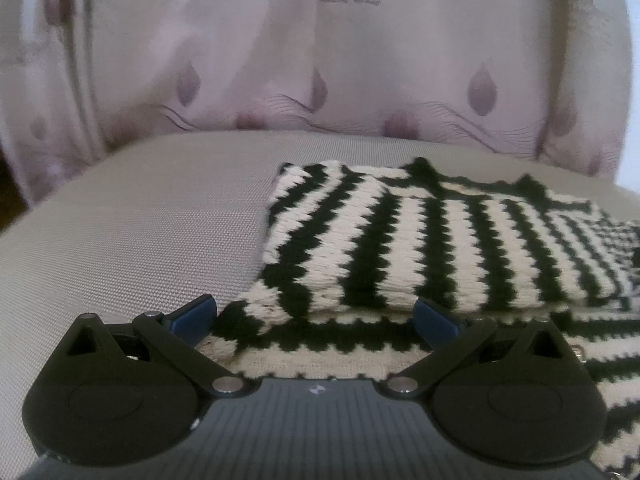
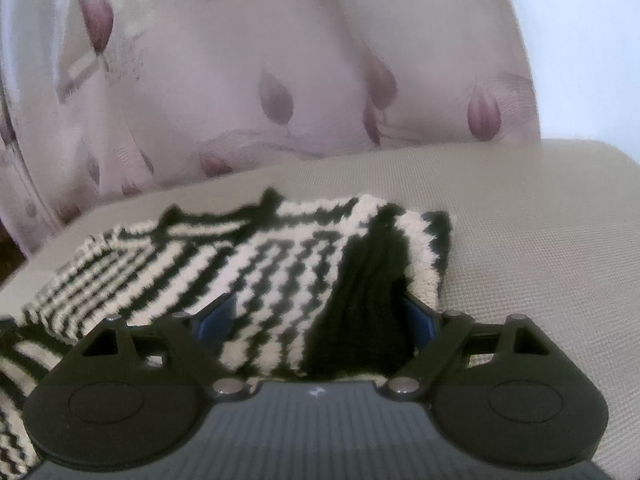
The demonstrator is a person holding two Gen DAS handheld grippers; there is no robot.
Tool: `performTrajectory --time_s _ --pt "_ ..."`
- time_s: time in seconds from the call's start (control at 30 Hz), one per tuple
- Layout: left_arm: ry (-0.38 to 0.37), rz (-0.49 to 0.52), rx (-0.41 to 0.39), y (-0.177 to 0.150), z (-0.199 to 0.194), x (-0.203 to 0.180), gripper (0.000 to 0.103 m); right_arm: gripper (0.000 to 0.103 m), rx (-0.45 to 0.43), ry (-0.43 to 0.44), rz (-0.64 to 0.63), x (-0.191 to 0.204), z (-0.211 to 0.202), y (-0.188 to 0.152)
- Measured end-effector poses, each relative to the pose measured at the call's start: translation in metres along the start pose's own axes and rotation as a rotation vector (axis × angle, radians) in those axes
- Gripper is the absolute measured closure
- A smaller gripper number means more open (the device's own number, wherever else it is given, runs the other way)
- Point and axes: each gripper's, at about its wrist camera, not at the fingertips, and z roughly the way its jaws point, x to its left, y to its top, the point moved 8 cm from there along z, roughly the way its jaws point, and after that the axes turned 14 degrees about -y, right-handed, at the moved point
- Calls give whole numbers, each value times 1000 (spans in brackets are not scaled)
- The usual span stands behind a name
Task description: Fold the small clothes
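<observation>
A black-and-white zigzag-striped knit garment (image 1: 404, 240) lies on a grey woven surface (image 1: 140, 232), its upper part folded over a lower layer. My left gripper (image 1: 314, 318) stands open over the garment's near left edge, and its blue pads (image 1: 192, 316) touch nothing. In the right wrist view the same garment (image 2: 248, 276) shows a folded-in sleeve ending in a solid black cuff (image 2: 368, 300). My right gripper (image 2: 318, 315) is open wide, with the cuff end of the sleeve lying between its blue pads (image 2: 218, 314). The fabric hides the inner faces of the pads.
A pale mauve curtain (image 1: 320, 72) with a bud print hangs right behind the surface's far edge. Bare grey surface (image 2: 540, 240) extends to the right of the garment, and more lies to its left. A bright white area (image 2: 580, 60) shows at the far right.
</observation>
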Motion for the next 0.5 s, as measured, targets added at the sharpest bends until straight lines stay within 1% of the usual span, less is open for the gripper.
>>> performTrajectory --time_s 0.07,0.1,0.17,0.23,0.33,0.43,0.5 --pt "-58 -22 4 2 -4 7 0 15 -31 -24 35 -8 -21 2" --pt "-74 -28 -5 5 -11 12 1 15 -49 -9 50 -11 -35 2" --pt "-90 -9 -25 9 -29 22 0 15 -69 21 63 -15 -64 -4" --pt "-102 15 -26 11 -48 32 0 15 -74 33 57 -18 -94 -16" --pt "-154 20 23 5 -73 48 0 13 -48 55 60 -25 -132 -45" --pt "-222 -4 91 -17 -96 64 1 12 -13 52 61 -33 -164 -82" --pt "-255 -17 114 -30 -107 66 1 12 9 31 74 -40 -179 -103"
